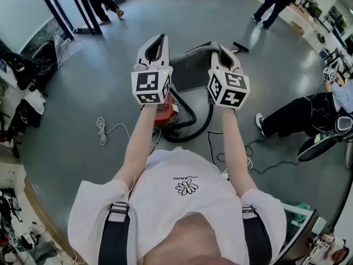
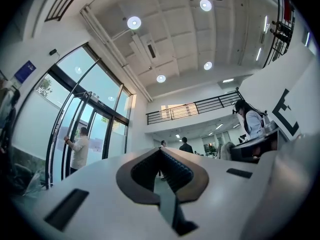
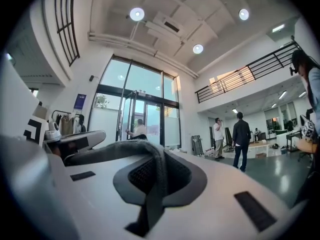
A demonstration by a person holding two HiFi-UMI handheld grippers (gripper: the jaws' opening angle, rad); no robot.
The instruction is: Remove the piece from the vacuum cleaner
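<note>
Grey floor [image 1: 83,93] below; right claw [image 1: 222,49] pinches grey band-like piece [image 3: 115,152] (left claw [image 2: 160,150] closed).

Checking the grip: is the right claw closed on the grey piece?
Yes, the right gripper view shows the right claw clamped on the grey piece, which drapes leftward.

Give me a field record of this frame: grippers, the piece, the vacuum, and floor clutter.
left gripper: jaws together; grip on the piece not confirmed
right gripper: shut on the grey piece
grey piece: limp, runs from the right gripper toward the left gripper
vacuum cleaner: red body on the floor, below the raised grippers
hose: black, looped beside the vacuum cleaner
white cable: loose on the floor
seated person: far right
</note>
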